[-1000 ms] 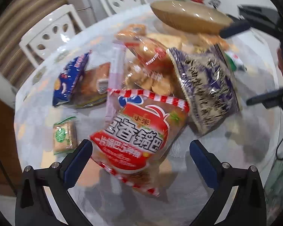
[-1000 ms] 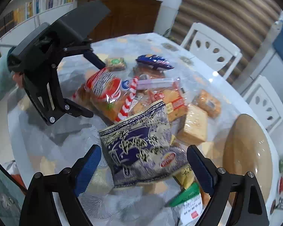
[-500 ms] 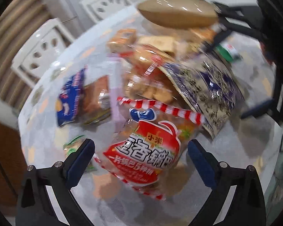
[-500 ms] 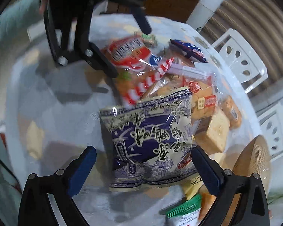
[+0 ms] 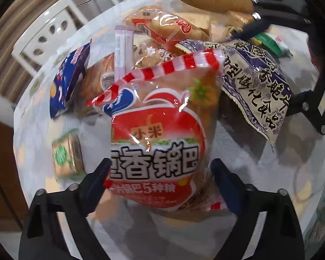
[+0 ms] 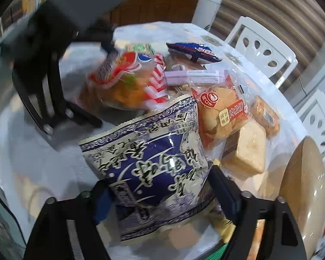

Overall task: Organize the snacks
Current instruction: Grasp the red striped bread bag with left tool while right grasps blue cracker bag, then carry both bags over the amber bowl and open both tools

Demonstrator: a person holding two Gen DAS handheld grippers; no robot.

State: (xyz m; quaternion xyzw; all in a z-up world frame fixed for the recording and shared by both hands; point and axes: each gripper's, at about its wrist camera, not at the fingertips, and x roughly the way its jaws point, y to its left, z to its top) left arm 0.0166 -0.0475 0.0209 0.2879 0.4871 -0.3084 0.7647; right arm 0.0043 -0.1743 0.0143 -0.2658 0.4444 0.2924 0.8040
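A pile of snack packs lies on a round white table. My left gripper has its jaws around the lower end of a red rice-cracker bag with a red-white striped top; the blue pads touch its sides. My right gripper has its jaws around a blue-and-cream bag, pads against both sides. The red bag and the left gripper also show in the right wrist view, and the blue-and-cream bag in the left wrist view.
A wooden bowl stands at the table's right edge. Other snacks: orange bun pack, plain cracker block, pink stick pack, dark blue packet, small green-label packet. White chairs surround the table.
Both grippers moved forward onto their bags and narrowed from wide open until the pads touch the bags' sides. The red bag now fills the left wrist view.
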